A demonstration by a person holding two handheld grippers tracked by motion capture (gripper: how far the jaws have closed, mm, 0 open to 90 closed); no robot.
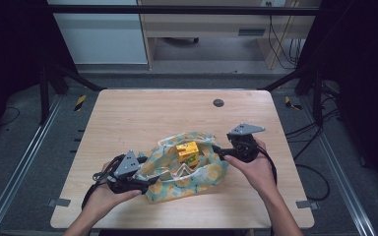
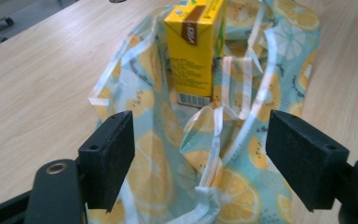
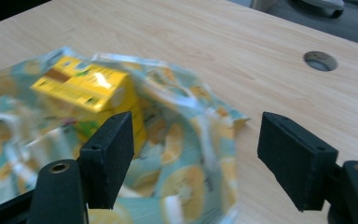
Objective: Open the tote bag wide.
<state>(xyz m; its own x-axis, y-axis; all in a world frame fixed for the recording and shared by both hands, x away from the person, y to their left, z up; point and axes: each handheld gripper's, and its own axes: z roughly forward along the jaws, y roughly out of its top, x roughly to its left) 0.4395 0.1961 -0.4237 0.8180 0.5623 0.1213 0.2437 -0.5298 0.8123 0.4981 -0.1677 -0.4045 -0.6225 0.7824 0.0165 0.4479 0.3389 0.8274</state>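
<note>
While the yellow carton (image 1: 187,152) stands upright at frame centre inside the fruit-print bag (image 1: 211,173), both grippers flank it. Left gripper (image 1: 145,183) and right gripper (image 1: 217,151): jaws apart, gripping nothing. Right sits nearer.

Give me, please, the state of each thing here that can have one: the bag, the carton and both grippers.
fruit-print bag: lying slack on the table, mouth spread open, handles loose.
yellow drink carton: closed, standing in the bag's open mouth.
left gripper: open, jaws astride the bag's cloth and handle but not pressing.
right gripper: open, jaws at the bag's edge, gripping nothing.
</note>
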